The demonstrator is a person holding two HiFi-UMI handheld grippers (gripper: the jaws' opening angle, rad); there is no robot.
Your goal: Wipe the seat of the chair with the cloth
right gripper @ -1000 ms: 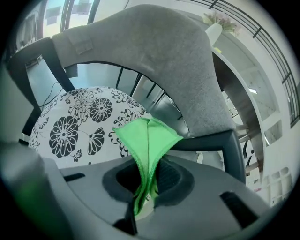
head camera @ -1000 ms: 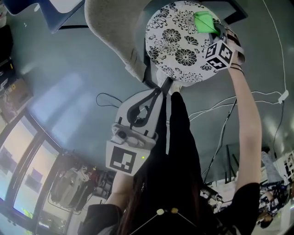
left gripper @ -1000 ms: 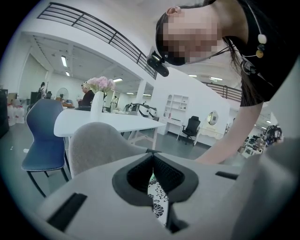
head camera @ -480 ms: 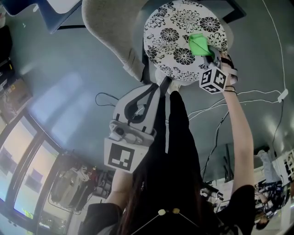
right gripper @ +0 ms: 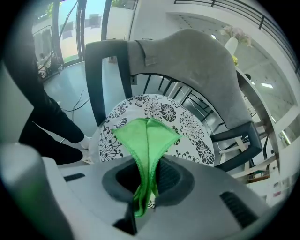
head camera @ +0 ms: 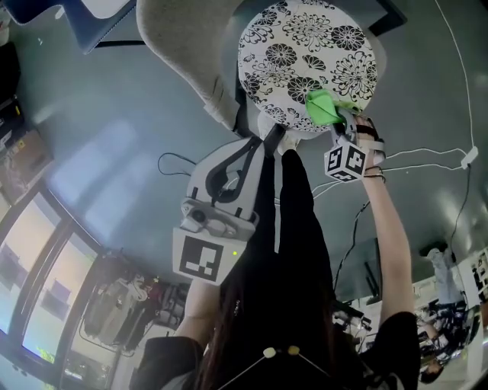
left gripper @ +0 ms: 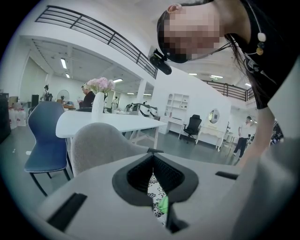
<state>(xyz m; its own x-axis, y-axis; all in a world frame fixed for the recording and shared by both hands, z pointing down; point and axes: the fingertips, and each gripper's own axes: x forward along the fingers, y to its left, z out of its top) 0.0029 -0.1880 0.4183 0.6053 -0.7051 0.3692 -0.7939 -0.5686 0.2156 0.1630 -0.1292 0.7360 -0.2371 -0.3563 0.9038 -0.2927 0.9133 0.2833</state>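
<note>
The chair's round seat (head camera: 305,46) has a black-and-white flower print, with a grey padded back (head camera: 183,53) at its left. A green cloth (head camera: 324,107) lies on the seat's near edge. My right gripper (head camera: 337,120) is shut on that cloth and presses it against the seat. In the right gripper view the cloth (right gripper: 146,136) fans out from the right gripper (right gripper: 145,187) over the seat (right gripper: 187,122). My left gripper (head camera: 259,148) hangs shut and empty in front of the person's legs, short of the seat. Through the left gripper (left gripper: 152,173) I see only a sliver of seat and cloth.
Cables (head camera: 412,164) trail over the grey floor to the right of the chair. A blue chair (head camera: 99,19) stands at the top left, and it also appears beside a white table (left gripper: 103,123) in the left gripper view. The person's black-clad legs (head camera: 293,228) stand just before the seat.
My right gripper has dragged the green cloth from the seat's far right side across to its near edge. The left gripper has stayed where it was.
</note>
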